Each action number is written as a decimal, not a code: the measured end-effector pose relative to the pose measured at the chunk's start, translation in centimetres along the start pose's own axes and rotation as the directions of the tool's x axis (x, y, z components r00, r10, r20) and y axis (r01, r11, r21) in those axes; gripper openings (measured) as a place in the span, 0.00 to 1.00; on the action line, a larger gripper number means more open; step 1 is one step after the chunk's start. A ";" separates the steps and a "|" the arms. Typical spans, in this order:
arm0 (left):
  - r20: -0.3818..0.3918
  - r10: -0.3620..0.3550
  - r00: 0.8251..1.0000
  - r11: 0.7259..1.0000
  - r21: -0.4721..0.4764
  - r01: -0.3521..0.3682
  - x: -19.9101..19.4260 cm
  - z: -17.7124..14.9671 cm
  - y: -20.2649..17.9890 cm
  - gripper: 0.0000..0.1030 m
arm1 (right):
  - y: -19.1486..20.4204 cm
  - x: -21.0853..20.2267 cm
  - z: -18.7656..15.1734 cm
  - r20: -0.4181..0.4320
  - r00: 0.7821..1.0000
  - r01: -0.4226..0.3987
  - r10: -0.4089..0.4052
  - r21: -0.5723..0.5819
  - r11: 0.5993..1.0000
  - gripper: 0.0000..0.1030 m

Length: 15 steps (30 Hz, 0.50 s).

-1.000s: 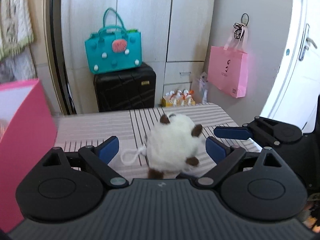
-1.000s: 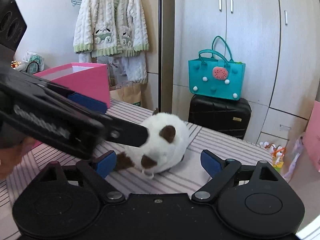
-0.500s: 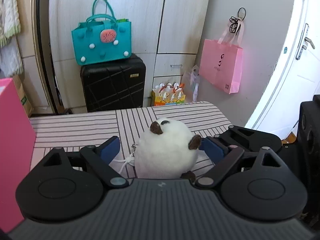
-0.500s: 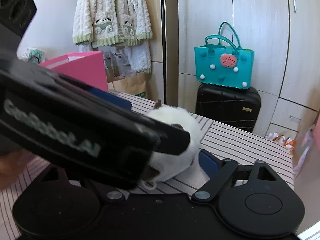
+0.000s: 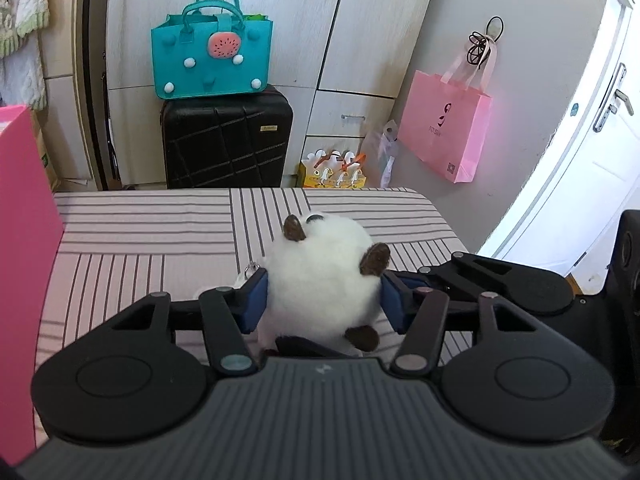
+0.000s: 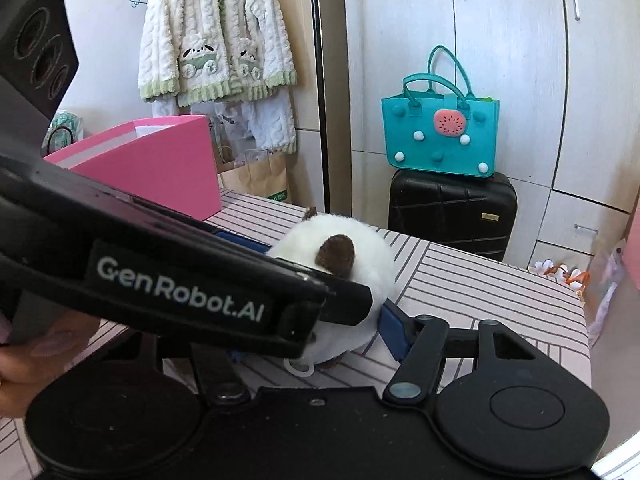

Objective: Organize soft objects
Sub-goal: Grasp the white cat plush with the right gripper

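A round white plush toy with brown ears and feet lies on the striped tablecloth. My left gripper straddles it; its jaws are closing and both blue pads touch the toy's sides. My right gripper reaches in from the right with its jaws closing too. Its right pad lies against the plush toy, while its left pad is hidden behind the left gripper's black body. One right finger shows beside the toy in the left wrist view.
A pink box stands on the table's left side. The table's far edge and right corner are close behind the toy. Beyond are a black suitcase with a teal bag and a hanging pink paper bag. A hand holds the left gripper.
Both grippers' jaws have narrowed around the plush toy. The left gripper has pushed forward until its pads meet the toy, and it now covers more of the right wrist view.
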<state>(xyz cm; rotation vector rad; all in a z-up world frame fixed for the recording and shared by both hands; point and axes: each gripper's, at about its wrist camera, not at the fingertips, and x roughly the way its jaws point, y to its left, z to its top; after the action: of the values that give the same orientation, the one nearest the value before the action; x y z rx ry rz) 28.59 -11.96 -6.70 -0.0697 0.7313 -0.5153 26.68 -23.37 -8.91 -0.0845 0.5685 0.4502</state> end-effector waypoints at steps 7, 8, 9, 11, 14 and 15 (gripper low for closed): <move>-0.031 -0.003 1.000 1.000 -0.016 0.002 -2.6 -1.1 -0.6 0.53 | 1.7 -2.4 0.1 -0.047 0.998 -0.032 0.033 0.018 0.999 0.66; -0.036 -0.006 0.999 1.000 -0.020 0.005 -3.1 -1.3 -0.6 0.53 | 2.0 -2.9 0.1 -0.057 0.997 -0.041 0.043 0.034 0.999 0.66; -0.043 -0.011 0.999 1.000 -0.020 0.010 -3.6 -1.4 -0.7 0.53 | 2.1 -3.2 0.2 -0.069 0.996 -0.055 0.059 0.056 0.997 0.66; -0.068 -0.012 0.998 1.000 -0.021 0.011 -4.7 -1.7 -0.8 0.53 | 2.5 -3.9 0.2 -0.093 0.991 -0.083 0.092 0.099 0.992 0.66; -0.105 -0.015 0.994 1.000 -0.028 0.012 -6.2 -2.0 -1.1 0.53 | 4.1 -5.3 0.2 -0.106 0.990 -0.084 0.092 0.073 0.994 0.66; -0.111 -0.020 0.994 0.999 -0.037 0.016 -6.8 -2.1 -1.1 0.53 | 4.6 -5.7 0.2 -0.112 0.989 -0.086 0.093 0.067 0.994 0.66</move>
<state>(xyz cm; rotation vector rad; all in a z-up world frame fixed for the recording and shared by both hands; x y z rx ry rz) 22.50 -9.48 -3.84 -0.0819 0.8496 -0.5262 20.54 -21.39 -5.49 -0.0253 0.7014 0.5172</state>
